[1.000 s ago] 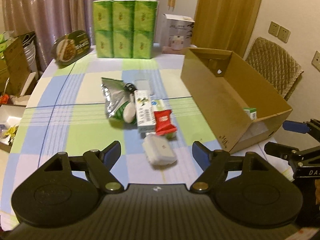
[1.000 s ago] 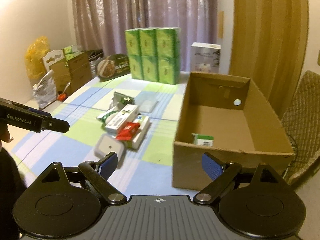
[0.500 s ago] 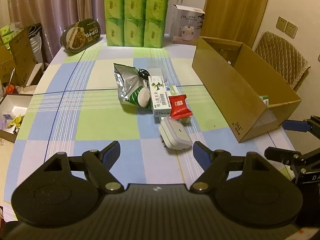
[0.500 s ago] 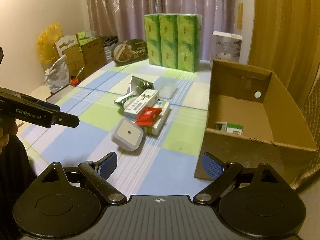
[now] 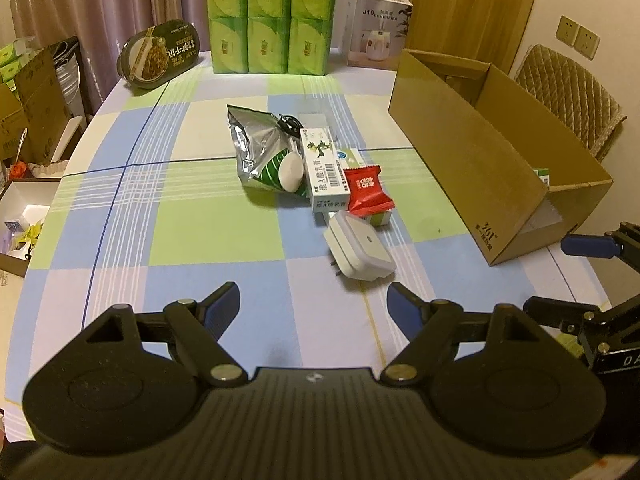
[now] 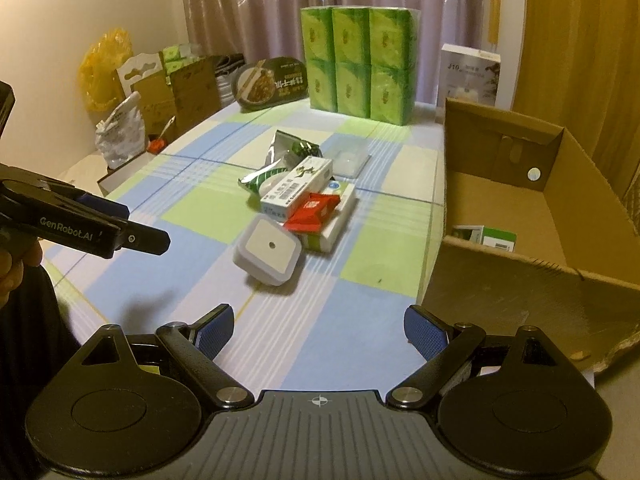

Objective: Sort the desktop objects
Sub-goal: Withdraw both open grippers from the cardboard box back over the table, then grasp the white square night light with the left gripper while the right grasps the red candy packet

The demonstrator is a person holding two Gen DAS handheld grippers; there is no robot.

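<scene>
A heap of small items lies mid-table: a white plug-in night light [image 5: 360,248] [image 6: 269,250] nearest me, a red snack packet [image 5: 366,190] [image 6: 314,212], a white ointment carton [image 5: 325,170] [image 6: 298,190], and a silver-green foil bag [image 5: 260,148] [image 6: 276,160]. To the right stands an open cardboard box [image 5: 472,152] [image 6: 532,200] with a small green-white carton [image 6: 486,236] inside. My left gripper [image 5: 314,306] hangs open just short of the night light, nothing between its fingers. My right gripper [image 6: 318,328] is open over the cloth beside the box's near corner.
A checked cloth [image 5: 200,216] covers the table. At the back stand green tissue packs [image 5: 270,16], a dark oval food tub [image 5: 160,54] and a white humidifier box [image 5: 376,28]. Cartons and bags crowd the floor at left [image 6: 160,92]. A woven chair [image 5: 568,92] sits behind the box.
Both grippers have sunk a little and tilted further down, so the table fills more of each view. The heap has not moved. Both stay open.
</scene>
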